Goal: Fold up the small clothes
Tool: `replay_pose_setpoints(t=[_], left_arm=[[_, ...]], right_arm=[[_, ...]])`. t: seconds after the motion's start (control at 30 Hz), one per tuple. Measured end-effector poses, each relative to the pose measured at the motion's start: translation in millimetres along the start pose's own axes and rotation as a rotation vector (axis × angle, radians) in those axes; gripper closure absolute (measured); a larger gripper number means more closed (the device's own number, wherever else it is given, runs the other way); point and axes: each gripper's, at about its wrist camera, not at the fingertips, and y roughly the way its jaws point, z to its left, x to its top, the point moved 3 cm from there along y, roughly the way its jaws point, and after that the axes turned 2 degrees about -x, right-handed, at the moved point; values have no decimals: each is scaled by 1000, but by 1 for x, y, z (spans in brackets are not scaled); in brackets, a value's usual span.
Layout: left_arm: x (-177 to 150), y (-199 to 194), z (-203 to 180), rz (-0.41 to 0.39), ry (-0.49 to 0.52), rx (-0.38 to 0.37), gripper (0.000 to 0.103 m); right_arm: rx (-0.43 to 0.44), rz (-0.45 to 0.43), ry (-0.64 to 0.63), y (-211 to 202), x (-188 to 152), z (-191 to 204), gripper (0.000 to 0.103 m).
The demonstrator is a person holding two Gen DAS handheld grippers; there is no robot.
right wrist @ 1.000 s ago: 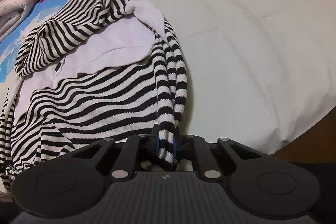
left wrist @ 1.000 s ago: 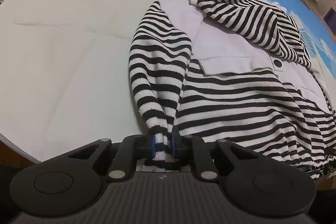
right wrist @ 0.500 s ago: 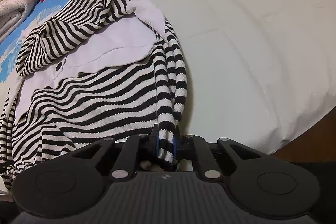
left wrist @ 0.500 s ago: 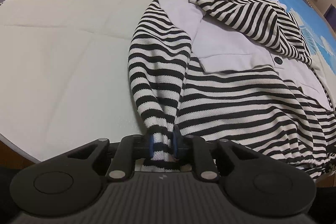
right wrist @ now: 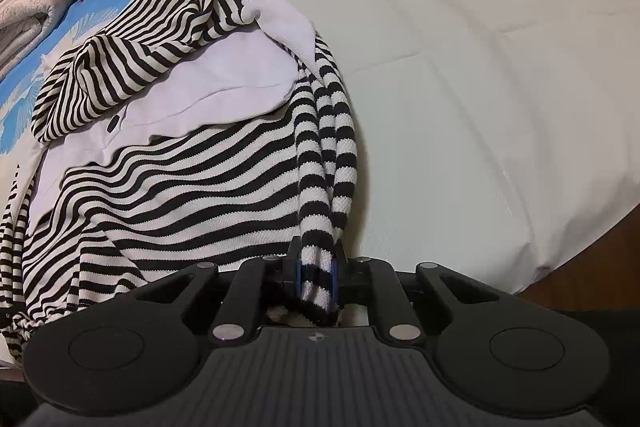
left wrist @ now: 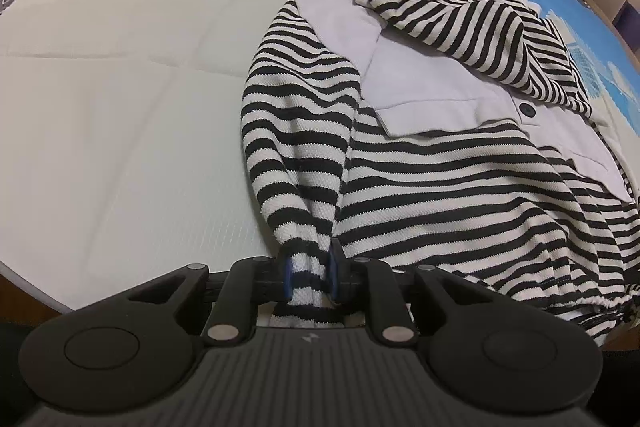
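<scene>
Left wrist view: the left gripper (left wrist: 310,273) pinches one bottom corner of the black-and-white striped knit top with pale panels (left wrist: 460,167), which lies spread on the cream quilted bedcover (left wrist: 120,127) from 12 to 3 o'clock. Lifting both corners evenly should keep the fold square.

Right wrist view: the right gripper (right wrist: 316,277) clamps the other corner, the garment lying toward 10 o'clock. The hem under both housings is hidden.

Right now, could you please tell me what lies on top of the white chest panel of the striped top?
A crumpled black-and-white striped knit fold drapes across the smooth white chest panel; one dark round button shows beside it. Whatever the fold covers is hidden.
</scene>
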Motion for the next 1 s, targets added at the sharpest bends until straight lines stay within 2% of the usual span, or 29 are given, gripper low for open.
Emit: replay_pose_setpoints(t=[0.1, 0.4, 0.63, 0.73, 0.9, 1.0], left_arm=[[0, -3, 2, -13, -13, -17, 93], [2, -35, -5, -132, 49, -44, 94], [24, -71, 11, -149, 0, -178, 94], [29, -95, 12, -150, 30, -213, 94], [22, -150, 22, -129, 60, -324, 94], [14, -186, 30, -146, 68, -392, 94]], right_arm=[[3, -13, 0, -3, 1, 0, 94], [65, -126, 22, -30, 10, -2, 97], [173, -233, 5, -73, 19, -11, 97], [228, -265, 16, -93, 23, -17, 97], [305, -299, -35, -133, 20, -20, 97], [362, -307, -38, -168, 14, -27, 97]])
